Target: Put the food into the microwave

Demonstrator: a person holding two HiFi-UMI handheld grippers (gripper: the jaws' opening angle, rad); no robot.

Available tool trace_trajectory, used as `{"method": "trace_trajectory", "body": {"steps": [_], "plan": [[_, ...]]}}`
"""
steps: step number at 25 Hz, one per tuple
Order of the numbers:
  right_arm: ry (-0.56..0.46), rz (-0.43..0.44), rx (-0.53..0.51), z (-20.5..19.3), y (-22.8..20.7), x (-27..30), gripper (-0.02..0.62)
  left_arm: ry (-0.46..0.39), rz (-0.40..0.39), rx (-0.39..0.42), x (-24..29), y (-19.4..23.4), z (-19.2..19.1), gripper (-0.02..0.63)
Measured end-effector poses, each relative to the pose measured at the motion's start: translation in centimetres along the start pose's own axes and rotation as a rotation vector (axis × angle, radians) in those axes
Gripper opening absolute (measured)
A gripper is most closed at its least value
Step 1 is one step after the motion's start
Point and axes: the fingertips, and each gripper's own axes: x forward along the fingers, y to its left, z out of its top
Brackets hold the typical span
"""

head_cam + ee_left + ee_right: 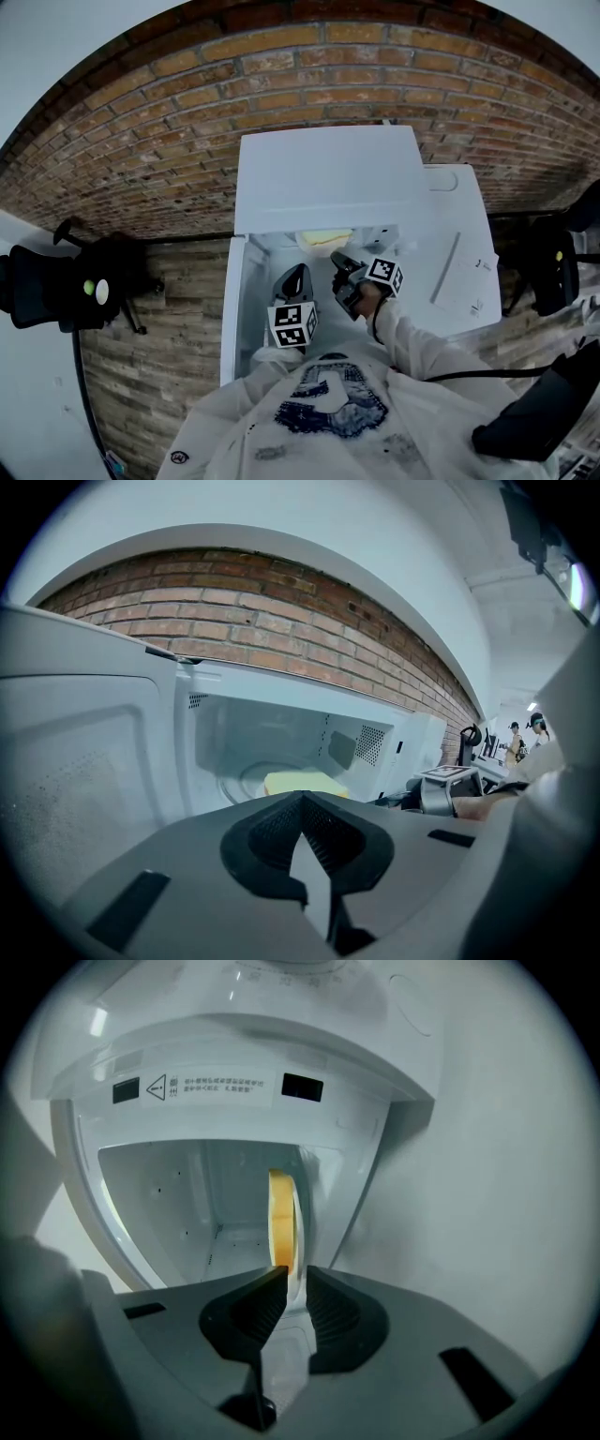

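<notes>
A white microwave [323, 178] stands open against the brick wall, with its door [230, 309] swung out to the left. Inside lies a yellow slab of food [325, 237] on a white plate [298, 1232]. My right gripper [339, 258], turned on its side, reaches into the opening. Its jaws [297, 1279] are nearly together with the plate's rim between them. The left gripper view also shows the food [302, 782] resting inside the cavity. My left gripper [298, 272] is shut on nothing and hangs just in front of the opening, beside the door [84, 761].
The brick wall [187, 122] runs behind the microwave. A white surface with a sheet of paper [459, 272] lies to the microwave's right. Black equipment [66, 281] stands at the left and more [553, 262] at the right. Two people [523, 738] stand far off.
</notes>
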Motion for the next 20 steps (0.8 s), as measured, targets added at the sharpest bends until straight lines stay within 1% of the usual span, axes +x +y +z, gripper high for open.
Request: {"method": "trace_trajectory", "body": {"steps": [4,6,9,20], "plan": [[0.025,0.002,-0.011,-0.8,-0.3,0.0,0.063,0.0,0.001,0.013,-0.1,-0.1,-0.1,0.008],[0.031,0.005,-0.029,-0.9,-0.2,0.2,0.032,0.005,0.001,0.013,-0.2,0.0,-0.2,0.008],[0.038,0.004,-0.052,-1.0,0.1,0.4,0.021,0.009,0.002,0.01,-0.2,0.2,-0.3,0.008],[0.025,0.02,-0.04,-0.4,0.5,1.4,0.015,0.022,0.003,0.008,-0.1,0.7,-0.8,0.008]]}}
